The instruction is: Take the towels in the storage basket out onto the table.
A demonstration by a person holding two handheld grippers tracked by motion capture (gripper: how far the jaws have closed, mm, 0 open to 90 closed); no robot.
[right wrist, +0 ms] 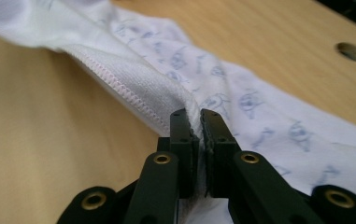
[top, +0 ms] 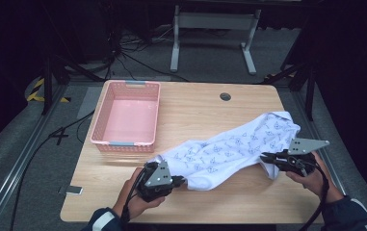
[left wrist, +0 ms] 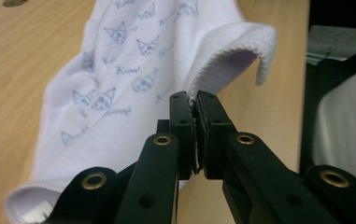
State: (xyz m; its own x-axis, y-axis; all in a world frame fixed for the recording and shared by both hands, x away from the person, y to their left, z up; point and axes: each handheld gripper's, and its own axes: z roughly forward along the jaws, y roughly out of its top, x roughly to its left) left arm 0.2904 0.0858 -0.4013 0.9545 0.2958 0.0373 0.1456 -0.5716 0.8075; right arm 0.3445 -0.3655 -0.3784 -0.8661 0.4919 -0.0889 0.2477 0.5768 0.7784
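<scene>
Left tool (left wrist: pixel 196 109) clenches the hemmed edge of the white, cat-printed cloth (top: pixel 234 149); right tool (right wrist: pixel 195 122) grips its stitched hem. The high view adds a pink plastic basket (top: pixel 105 137) beyond the left tool on the wooden worktop (top: pixel 195 106).

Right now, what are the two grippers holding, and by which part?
Both hold the white cloth by its stitched hem: left gripper and right gripper, at opposite ends.

One towel (top: pixel 229 151), one pink basket (top: pixel 125 142), two grippers, one table (top: pixel 195 108).
</scene>
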